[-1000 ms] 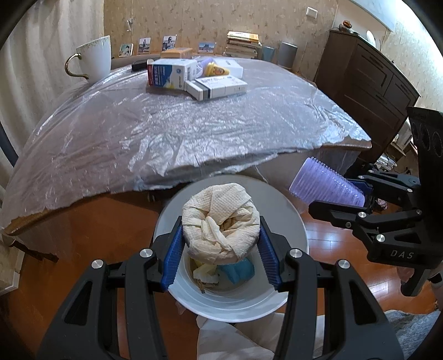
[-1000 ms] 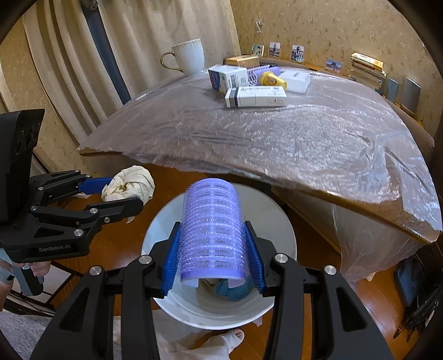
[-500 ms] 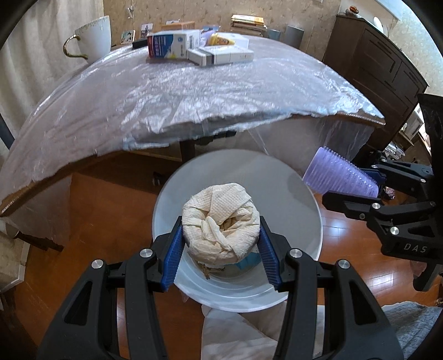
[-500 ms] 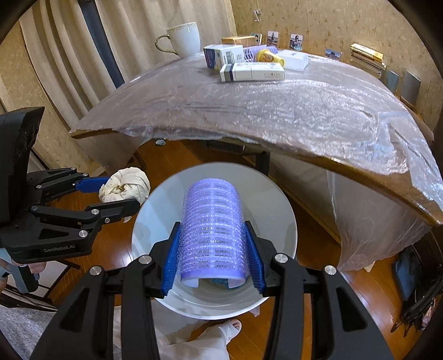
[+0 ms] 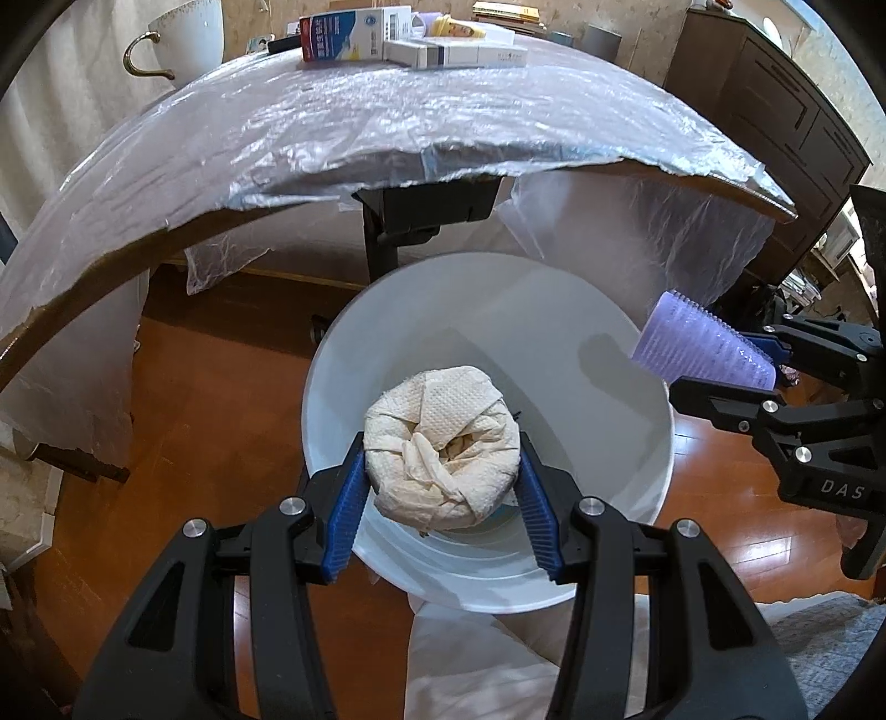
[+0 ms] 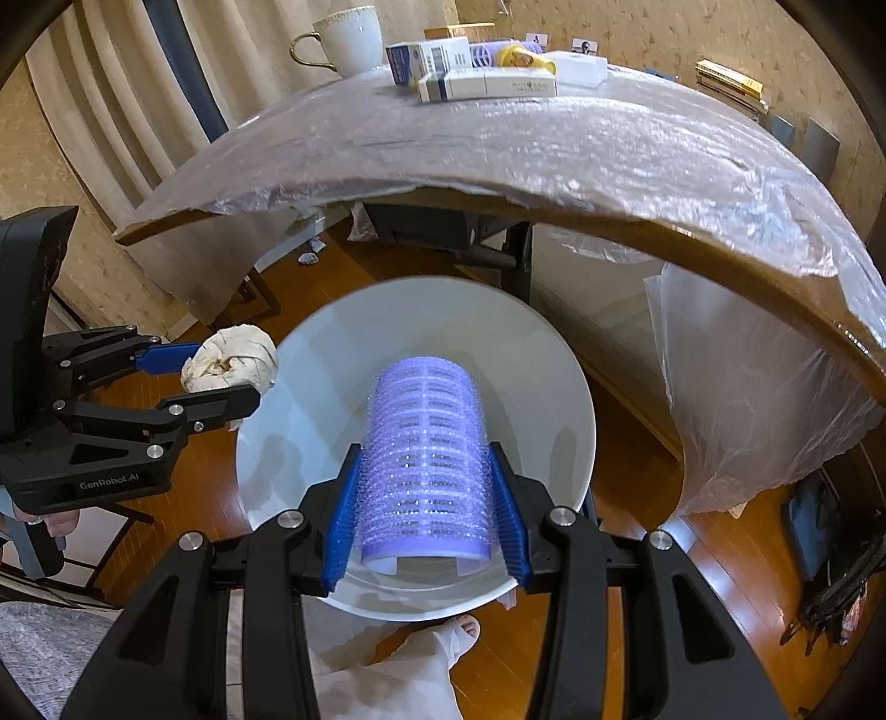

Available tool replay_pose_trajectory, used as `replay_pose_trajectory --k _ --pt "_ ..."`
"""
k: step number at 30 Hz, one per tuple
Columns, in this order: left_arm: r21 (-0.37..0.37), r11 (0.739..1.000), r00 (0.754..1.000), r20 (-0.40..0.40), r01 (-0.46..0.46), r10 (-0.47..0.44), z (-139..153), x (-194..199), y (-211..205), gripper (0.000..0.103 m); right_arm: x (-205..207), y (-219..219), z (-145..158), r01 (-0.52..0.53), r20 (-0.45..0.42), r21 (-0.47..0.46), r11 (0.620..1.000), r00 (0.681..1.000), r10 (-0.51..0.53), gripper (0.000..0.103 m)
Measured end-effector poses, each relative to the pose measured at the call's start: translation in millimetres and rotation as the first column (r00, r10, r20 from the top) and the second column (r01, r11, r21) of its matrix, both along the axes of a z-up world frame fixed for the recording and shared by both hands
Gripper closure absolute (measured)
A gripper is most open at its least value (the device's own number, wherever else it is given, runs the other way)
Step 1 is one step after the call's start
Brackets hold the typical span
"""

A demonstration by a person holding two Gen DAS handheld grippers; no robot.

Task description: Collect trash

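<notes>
1. A crumpled paper wad (image 5: 443, 446) sits clamped between the jaws of the left gripper (image 5: 442, 487), held over the open mouth of a white bin (image 5: 559, 595) on the wood floor.
2. A purple hair roller (image 6: 423, 454) is pinched lengthwise in the jaws of the right gripper (image 6: 423, 501), above the same bin, its far end pointing toward the back wall.
3. Seen from the right wrist, the wad hangs close to the bin's left rim; released there, it could likely clip the edge and fall to the floor.
4. From the left wrist, the roller hovers at the right rim, so the same risk probably applies; being round, it could roll away under the surface (image 5: 387, 127).
5. Both grippers crowd one opening and could knock together if they move inward at once.
6. The roller's bristles may snag on the blue pads and delay its drop.
7. Boxes (image 6: 487, 83) and a mug (image 6: 349, 39) remain on the plastic-covered surface, well apart from the bin.
</notes>
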State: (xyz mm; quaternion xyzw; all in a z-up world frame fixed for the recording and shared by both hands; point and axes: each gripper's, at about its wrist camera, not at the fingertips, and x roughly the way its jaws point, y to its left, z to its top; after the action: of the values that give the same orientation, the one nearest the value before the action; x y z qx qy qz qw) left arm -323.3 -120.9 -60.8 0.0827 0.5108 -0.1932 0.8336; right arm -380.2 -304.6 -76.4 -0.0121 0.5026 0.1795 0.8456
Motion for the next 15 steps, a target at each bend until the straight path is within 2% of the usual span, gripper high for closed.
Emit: replay_pose_trajectory --k 15 --pt "0.032 0.999 1.000 -0.012 0.022 -0.021 -16 13 -9 0.052 14 7 -21 0.026 -0.033 -0.013 1.000 0.999 -0.027 0.060"
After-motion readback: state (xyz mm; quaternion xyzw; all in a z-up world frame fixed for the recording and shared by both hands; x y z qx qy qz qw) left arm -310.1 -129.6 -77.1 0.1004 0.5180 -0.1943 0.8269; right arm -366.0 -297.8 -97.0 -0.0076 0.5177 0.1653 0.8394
